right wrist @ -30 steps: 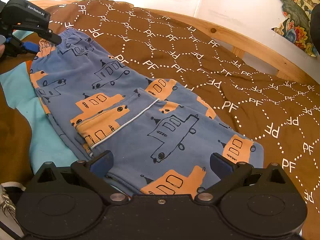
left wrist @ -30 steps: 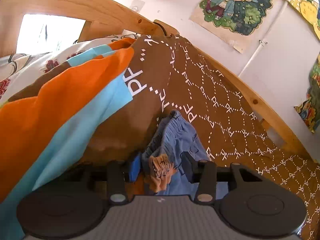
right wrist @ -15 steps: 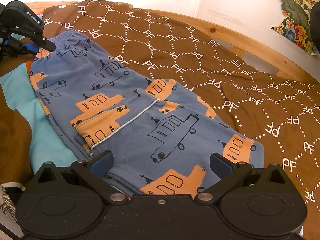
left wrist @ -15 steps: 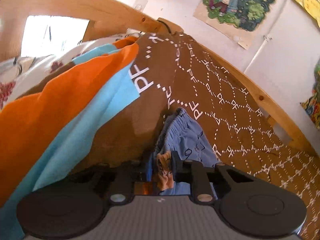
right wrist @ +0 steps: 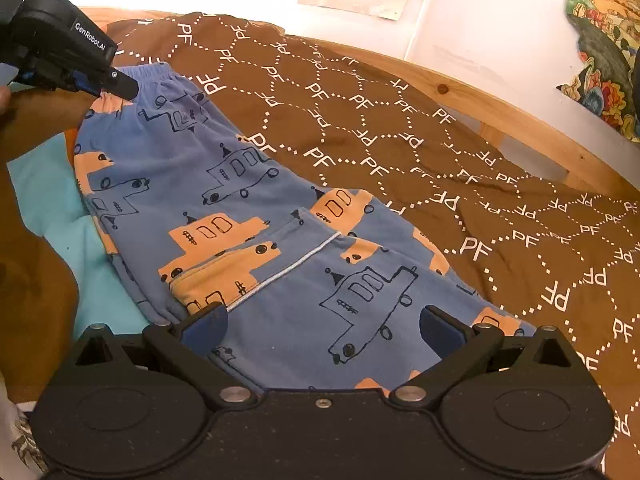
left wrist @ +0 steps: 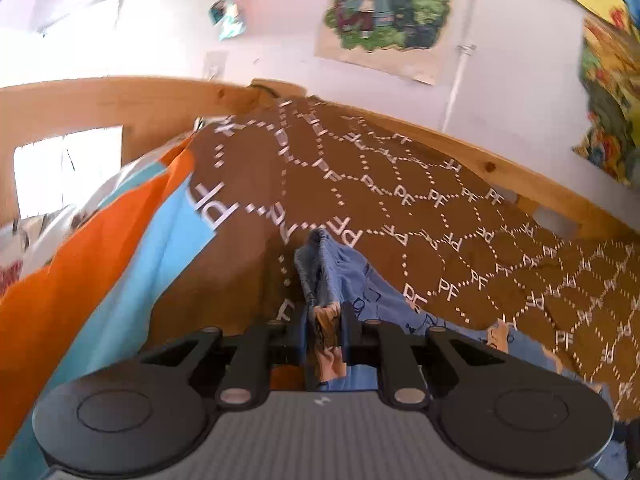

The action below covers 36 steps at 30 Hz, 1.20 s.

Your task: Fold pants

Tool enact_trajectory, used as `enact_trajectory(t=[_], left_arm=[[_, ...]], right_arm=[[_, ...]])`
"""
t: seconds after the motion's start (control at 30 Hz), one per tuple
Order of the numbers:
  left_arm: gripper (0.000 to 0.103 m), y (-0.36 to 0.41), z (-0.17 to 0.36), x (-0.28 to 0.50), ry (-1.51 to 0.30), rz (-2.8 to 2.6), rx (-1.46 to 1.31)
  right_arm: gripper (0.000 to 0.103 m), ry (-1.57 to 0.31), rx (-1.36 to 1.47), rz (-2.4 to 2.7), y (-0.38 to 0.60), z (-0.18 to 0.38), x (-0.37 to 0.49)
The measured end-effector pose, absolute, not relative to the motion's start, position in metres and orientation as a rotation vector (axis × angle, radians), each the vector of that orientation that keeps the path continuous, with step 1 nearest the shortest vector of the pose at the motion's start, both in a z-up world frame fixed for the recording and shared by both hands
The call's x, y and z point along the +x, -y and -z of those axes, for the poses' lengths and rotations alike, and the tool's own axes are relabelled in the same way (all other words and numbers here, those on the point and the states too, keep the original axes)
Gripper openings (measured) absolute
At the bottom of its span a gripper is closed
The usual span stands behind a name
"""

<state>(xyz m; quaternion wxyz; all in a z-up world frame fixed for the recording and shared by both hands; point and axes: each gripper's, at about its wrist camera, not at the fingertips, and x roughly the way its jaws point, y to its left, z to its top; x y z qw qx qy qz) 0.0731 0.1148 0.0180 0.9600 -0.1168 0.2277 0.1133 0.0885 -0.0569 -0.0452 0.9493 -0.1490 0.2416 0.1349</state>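
Blue pants (right wrist: 248, 216) with orange truck prints lie on the brown bedspread (right wrist: 440, 168), legs folded together, waistband at the far left. My left gripper (left wrist: 325, 330) is shut on the waistband corner (left wrist: 320, 276) and lifts it slightly; it also shows in the right wrist view (right wrist: 116, 88) at the top left. My right gripper (right wrist: 322, 326) is open, its fingers spread just above the leg end of the pants, holding nothing.
An orange and light blue sheet (left wrist: 100, 264) lies bunched at the left. The wooden bed frame (right wrist: 500, 108) runs along the back, with posters (left wrist: 384, 4) on the white wall behind.
My left gripper has closed on the waistband corner and raised it, tilting upward. My right gripper has stayed open over the leg end.
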Motion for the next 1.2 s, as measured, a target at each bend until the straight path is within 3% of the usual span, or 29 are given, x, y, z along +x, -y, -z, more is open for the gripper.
enact_trajectory(t=[0.33,0.6,0.9,1.2], left_arm=[[0.016,-0.062,-0.06,0.073,-0.41,-0.029,-0.114],[0.016,0.018,-0.078,0.083,-0.427,0.265,-0.036],[0.017,0.114,-0.027,0.1,-0.556,0.513,0.093],[0.018,0.132,0.019,0.114,-0.67,0.526,0.053]], right_arm=[[0.102,-0.411,-0.244,-0.25,0.079,0.027,0.078],[0.102,-0.41,-0.207,-0.036,0.155,0.015,0.072],[0.102,-0.446,-0.185,0.14,0.225,0.023,0.059],[0.102,-0.491,-0.142,0.197,0.248,0.034,0.054]])
